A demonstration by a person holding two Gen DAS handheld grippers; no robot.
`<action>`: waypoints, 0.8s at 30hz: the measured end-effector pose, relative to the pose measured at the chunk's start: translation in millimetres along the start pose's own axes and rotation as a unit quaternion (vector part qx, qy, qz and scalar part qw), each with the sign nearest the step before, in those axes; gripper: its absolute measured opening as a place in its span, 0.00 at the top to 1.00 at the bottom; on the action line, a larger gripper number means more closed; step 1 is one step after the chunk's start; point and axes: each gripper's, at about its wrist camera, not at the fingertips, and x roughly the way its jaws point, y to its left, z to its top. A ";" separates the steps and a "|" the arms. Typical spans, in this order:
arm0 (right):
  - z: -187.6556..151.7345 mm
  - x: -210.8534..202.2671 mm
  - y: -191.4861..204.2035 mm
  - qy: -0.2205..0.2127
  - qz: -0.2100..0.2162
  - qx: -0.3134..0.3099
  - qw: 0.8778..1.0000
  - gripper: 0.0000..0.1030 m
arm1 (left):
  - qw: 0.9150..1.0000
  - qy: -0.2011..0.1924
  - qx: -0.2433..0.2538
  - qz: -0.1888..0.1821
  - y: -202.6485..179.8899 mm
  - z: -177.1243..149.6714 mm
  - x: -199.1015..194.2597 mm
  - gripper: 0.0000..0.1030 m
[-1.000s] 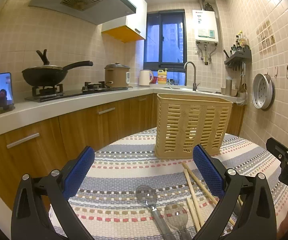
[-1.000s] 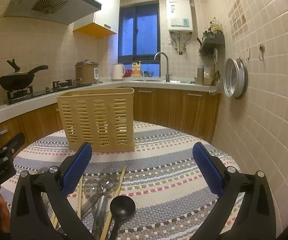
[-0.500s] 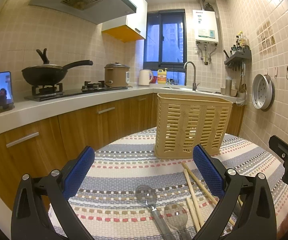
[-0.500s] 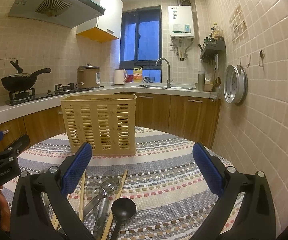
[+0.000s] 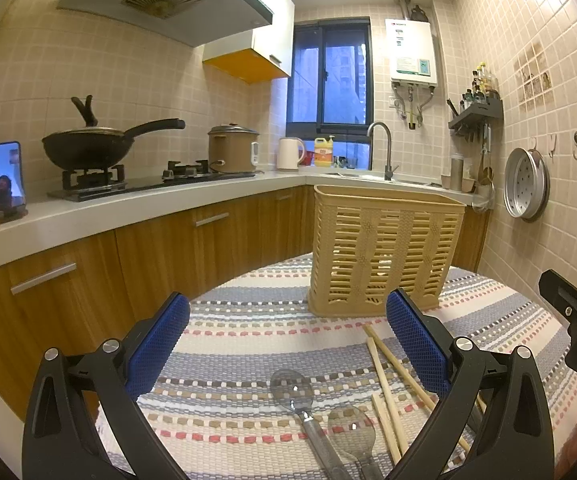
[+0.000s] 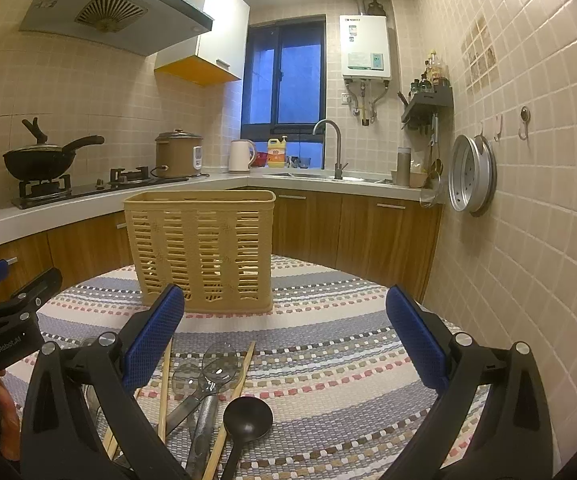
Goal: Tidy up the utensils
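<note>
Black ladle (image 6: 247,420) only in right view, phone (image 5: 6,178) clearer in left

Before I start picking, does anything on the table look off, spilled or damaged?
Nothing spilled or broken. The only disorder is the job itself: chopsticks, clear spoons and a black ladle lie loose and crisscrossed on the striped cloth, while the utensil basket stands upright, apparently empty.
</note>
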 end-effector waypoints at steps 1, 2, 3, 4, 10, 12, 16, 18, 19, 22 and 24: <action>0.2 0.4 -0.5 0.001 0.000 0.001 1.000 0.07 | 1.000 0.000 0.000 0.000 -0.2 -0.1 0.0 0.07; -0.3 0.4 -0.5 0.001 0.000 0.001 1.000 0.07 | 1.000 0.000 0.000 0.000 -0.1 0.0 0.0 0.07; -0.2 0.7 -0.6 0.002 0.000 0.002 1.000 0.07 | 1.000 0.000 0.000 0.001 -0.1 -0.1 0.0 0.07; -0.3 0.8 -0.9 0.002 -0.002 0.002 1.000 0.07 | 1.000 -0.001 -0.001 0.002 0.4 0.1 0.0 0.07; -1.4 2.0 -4.8 0.005 -0.003 0.014 1.000 0.07 | 1.000 0.003 -0.008 0.000 1.6 -3.4 2.3 0.07; -1.3 2.7 -6.5 0.006 -0.004 0.018 1.000 0.07 | 1.000 0.002 -0.006 0.001 1.4 -3.1 2.2 0.07; -1.4 3.9 -7.9 0.008 -0.005 0.021 1.000 0.07 | 1.000 0.001 -0.008 0.000 2.4 -3.8 3.2 0.07; -1.5 4.6 -7.7 0.009 -0.003 0.021 1.000 0.07 | 1.000 0.002 -0.008 0.000 2.3 -4.3 3.1 0.07; -1.7 4.6 -8.5 0.010 -0.003 0.021 1.000 0.07 | 1.000 0.001 -0.009 0.000 1.8 -4.7 2.7 0.07; -1.9 4.8 -8.2 0.009 -0.003 0.020 1.000 0.07 | 1.000 0.002 -0.009 0.001 0.8 -4.4 3.0 0.07; -2.0 4.5 -7.8 0.010 -0.003 0.019 1.000 0.07 | 1.000 0.002 -0.009 0.001 1.2 -4.0 2.9 0.07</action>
